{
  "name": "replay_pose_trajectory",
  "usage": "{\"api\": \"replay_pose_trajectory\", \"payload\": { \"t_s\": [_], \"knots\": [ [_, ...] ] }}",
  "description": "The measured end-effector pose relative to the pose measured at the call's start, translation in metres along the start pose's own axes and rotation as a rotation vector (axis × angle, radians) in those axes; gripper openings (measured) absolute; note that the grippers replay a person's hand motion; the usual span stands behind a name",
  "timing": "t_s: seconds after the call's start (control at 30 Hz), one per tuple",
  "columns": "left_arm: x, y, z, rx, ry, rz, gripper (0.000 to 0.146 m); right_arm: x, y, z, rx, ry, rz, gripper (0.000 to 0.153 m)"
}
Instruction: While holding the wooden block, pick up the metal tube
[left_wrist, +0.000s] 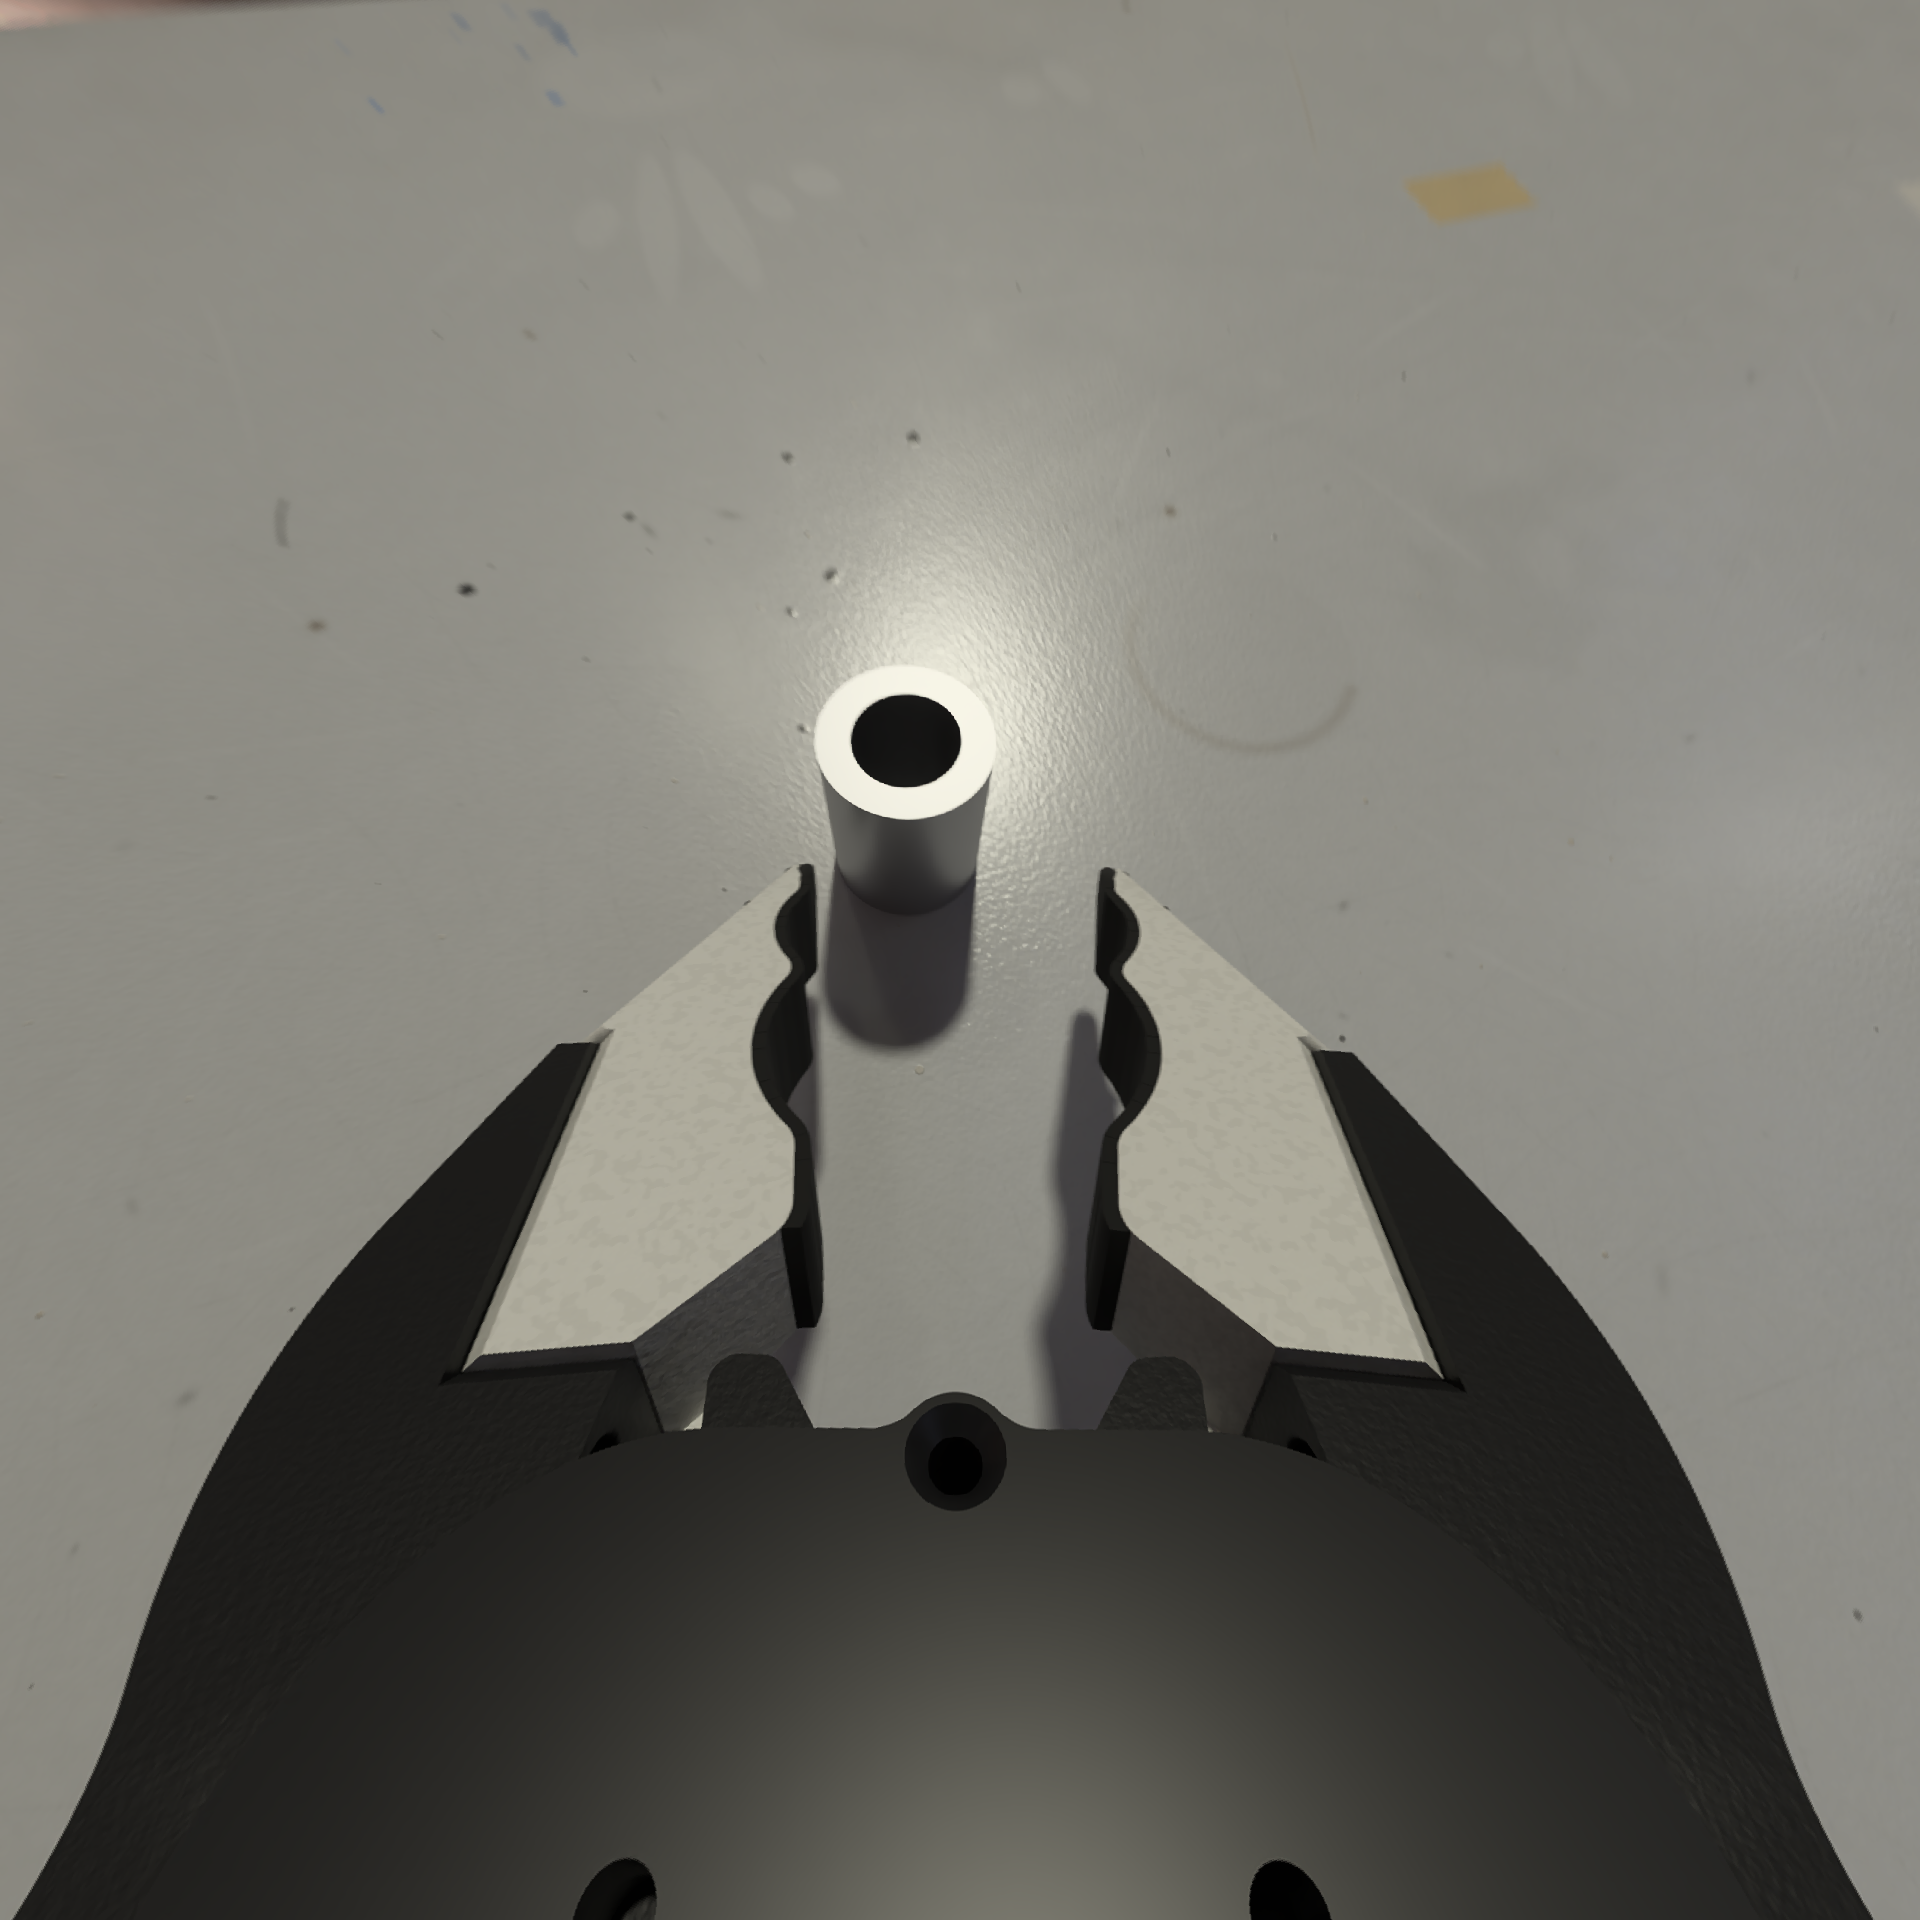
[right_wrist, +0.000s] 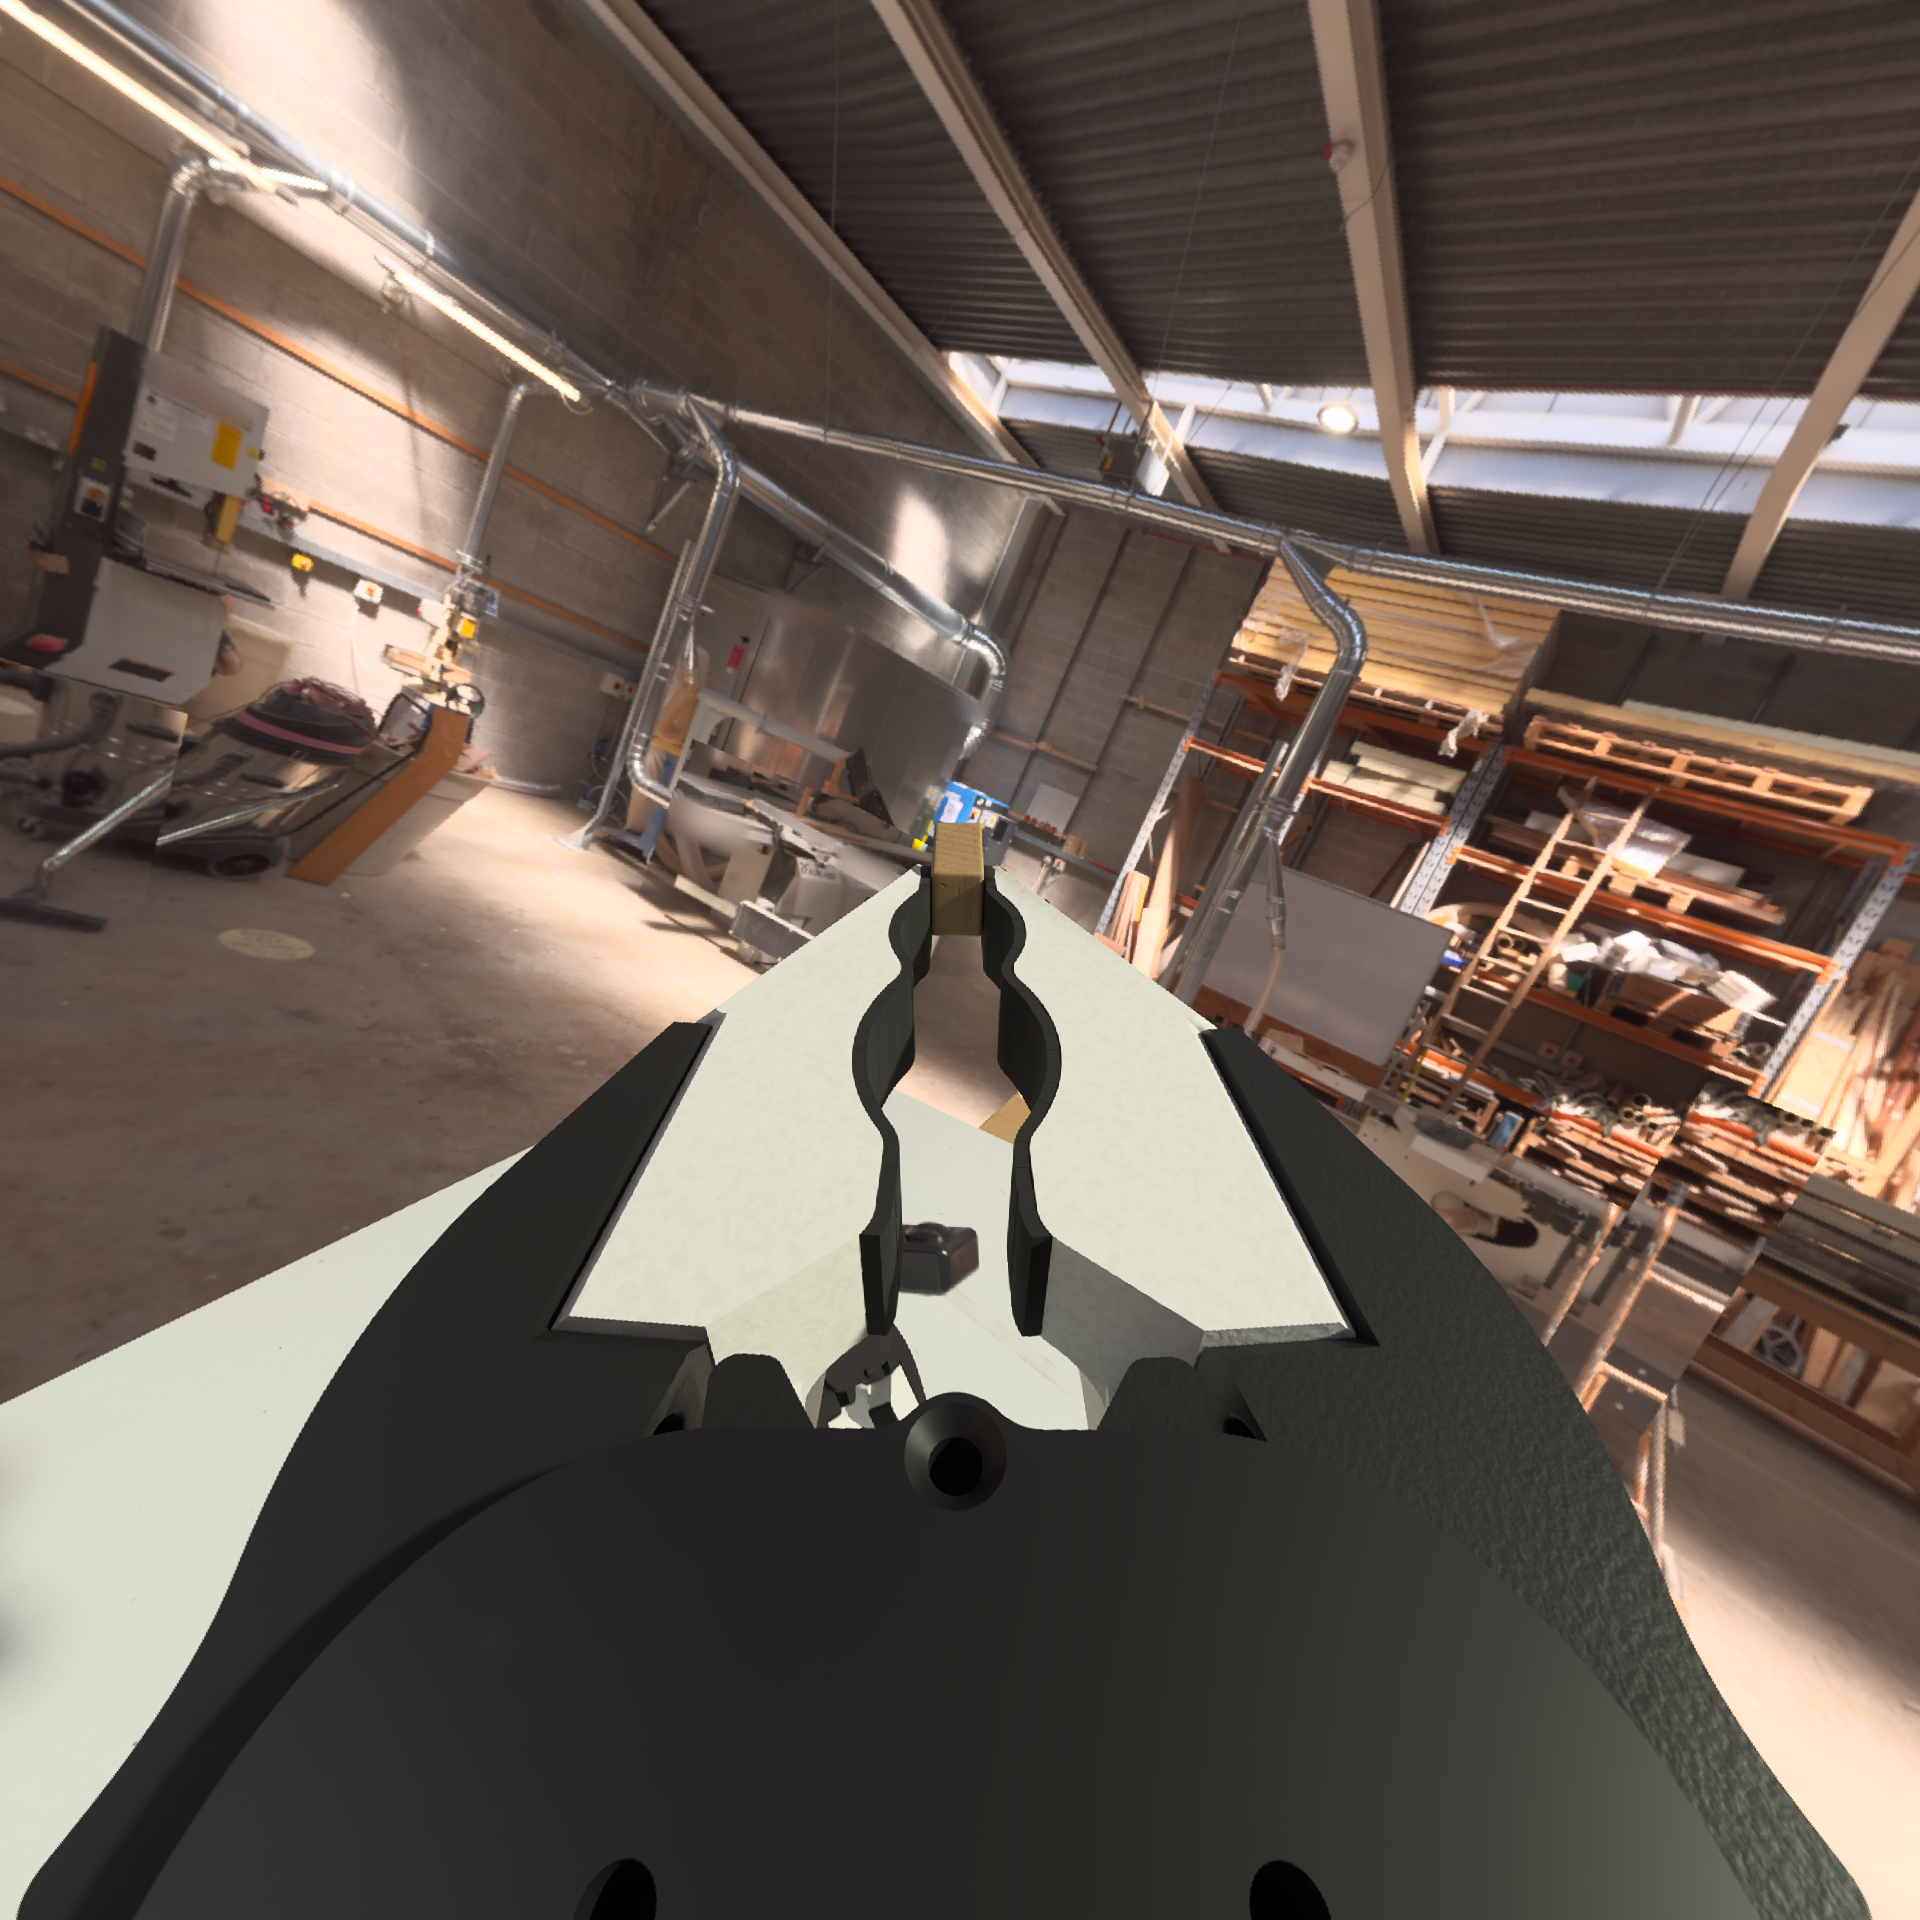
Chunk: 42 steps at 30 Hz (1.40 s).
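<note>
In the left wrist view a short silver metal tube stands upright on the grey table, its open bore facing up. My left gripper is open and empty, above the table. Its fingertips sit just short of the tube, which is a little left of the gap's centre, close to the left fingertip. In the right wrist view my right gripper is shut on a small wooden block, held at the fingertips well above the white table.
A tan tape patch lies far right on the grey table. Below the right gripper, the other gripper shows small and dark over the white table. A workshop hall with shelving and machines lies beyond.
</note>
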<state>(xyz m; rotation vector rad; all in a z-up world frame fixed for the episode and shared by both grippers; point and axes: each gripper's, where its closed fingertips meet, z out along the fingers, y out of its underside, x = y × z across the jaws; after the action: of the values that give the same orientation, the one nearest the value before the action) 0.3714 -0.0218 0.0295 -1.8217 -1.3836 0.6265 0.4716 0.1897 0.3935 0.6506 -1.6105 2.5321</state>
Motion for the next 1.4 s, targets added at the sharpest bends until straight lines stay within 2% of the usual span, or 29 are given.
{"api": "replay_pose_trajectory", "payload": {
  "t_s": [0.03,0.1,0.17,0.27,0.47,0.57,0.67,0.8,0.9,1.07,1.2,1.4],
  "knots": [
    [0.001,0.003,0.003,-0.031,0.01,0.005,0.049,0.0,0.0,0.0,0.002,-0.001,0.002,0.008],
    [0.002,0.008,0.009,-0.097,0.021,0.007,0.049,0.001,0.0,0.0,0.005,0.0,0.005,0.008],
    [0.002,0.006,0.014,-0.101,0.021,0.012,0.056,0.001,0.001,0.0,-0.001,-0.002,0.006,0.008],
    [-0.001,0.002,0.019,-0.098,0.008,-0.004,0.059,0.001,0.005,0.003,-0.011,-0.006,0.009,0.008],
    [-0.005,0.002,0.022,-0.11,-0.036,0.004,0.058,0.001,0.01,0.006,-0.033,-0.011,0.009,0.008],
    [-0.004,0.003,0.024,-0.132,-0.061,0.056,0.053,0.002,0.011,0.006,-0.033,-0.008,0.012,0.008],
    [-0.004,0.003,0.024,-0.127,-0.054,0.057,0.04,0.003,0.011,0.005,-0.034,-0.007,0.011,0.008],
    [-0.005,0.003,0.024,-0.128,-0.056,0.056,0.039,0.003,0.011,0.004,-0.035,-0.007,0.013,0.008],
    [-0.006,0.003,0.026,-0.133,-0.063,0.054,0.047,0.004,0.012,0.004,-0.041,-0.005,0.012,0.008],
    [-0.008,-0.002,0.026,-0.113,-0.077,0.098,0.039,0.007,0.015,0.004,-0.054,0.009,0.013,0.008],
    [-0.014,-0.027,0.013,-0.005,-0.203,0.212,0.034,0.014,0.019,0.005,-0.058,0.043,0.022,0.008],
    [-0.01,-0.104,-0.034,0.214,-0.384,0.43,0.033,0.033,0.029,0.006,-0.071,0.148,0.028,0.008]
  ]
}}
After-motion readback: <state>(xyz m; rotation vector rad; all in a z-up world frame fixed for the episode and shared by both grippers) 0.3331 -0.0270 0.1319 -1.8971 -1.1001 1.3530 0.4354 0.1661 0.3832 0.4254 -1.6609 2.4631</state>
